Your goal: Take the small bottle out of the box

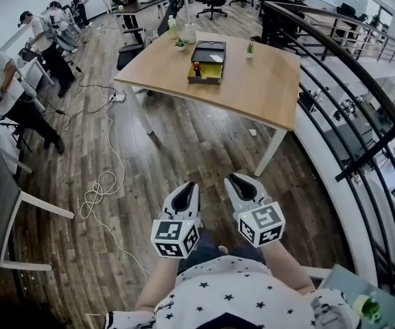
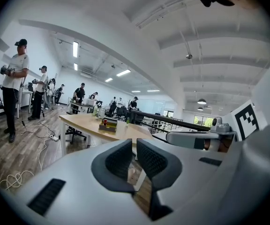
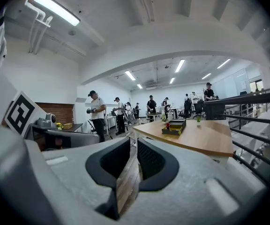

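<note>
An open dark box (image 1: pixel 208 62) with a yellow inside sits on a wooden table (image 1: pixel 252 88) far ahead. A small bottle (image 1: pixel 197 68) with a red cap stands at the box's front left corner. It also shows tiny in the left gripper view as the bottle (image 2: pixel 104 122) and in the right gripper view as the bottle (image 3: pixel 168 125). Both grippers hang close to my body, well short of the table. My left gripper (image 1: pixel 186 187) is shut and empty. On my right gripper (image 1: pixel 238 180) the jaws stand a narrow crack apart with nothing between them.
A white cable (image 1: pixel 101 184) coils on the wood floor between me and the table. A curved black railing (image 1: pixel 348 81) runs along the right. A white chair (image 1: pixel 19 211) stands at left. Several people work at the left wall. Two small plants (image 1: pixel 250 47) sit on the table.
</note>
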